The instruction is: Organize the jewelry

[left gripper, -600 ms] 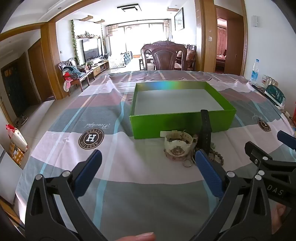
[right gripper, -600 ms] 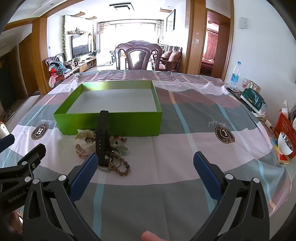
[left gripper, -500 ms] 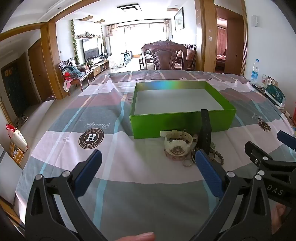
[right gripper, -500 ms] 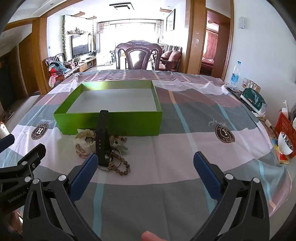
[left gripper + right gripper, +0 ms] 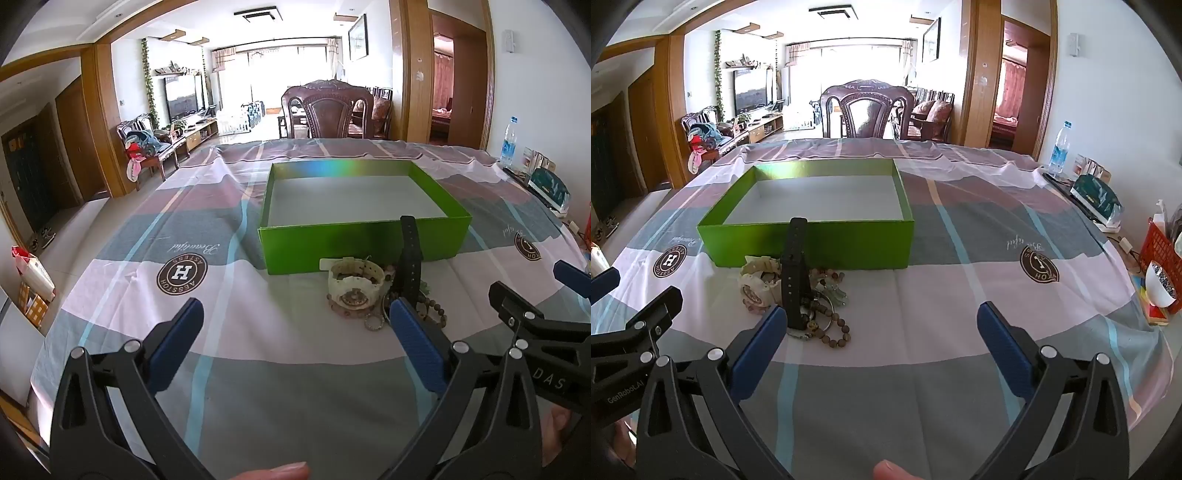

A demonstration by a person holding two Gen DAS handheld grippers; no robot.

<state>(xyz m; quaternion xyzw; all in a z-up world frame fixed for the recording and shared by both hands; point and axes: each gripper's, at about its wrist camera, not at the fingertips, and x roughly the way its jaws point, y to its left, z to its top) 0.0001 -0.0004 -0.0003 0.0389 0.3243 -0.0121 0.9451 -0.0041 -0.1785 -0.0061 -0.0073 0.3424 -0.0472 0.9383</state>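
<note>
Black watch strap [image 5: 793, 273] upright against green box [image 5: 849, 243]

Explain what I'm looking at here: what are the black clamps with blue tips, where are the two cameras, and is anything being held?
There is no robot: a person holds a two-finger clamp in each hand, each with a camera looking along its fingers. One view shows the left gripper, the other the right gripper. Both have their jaws wide open and hold nothing. On the checked tablecloth stands an empty green box. In front of it lies a jewelry pile: a white watch, a black strap and a bead bracelet.
</note>
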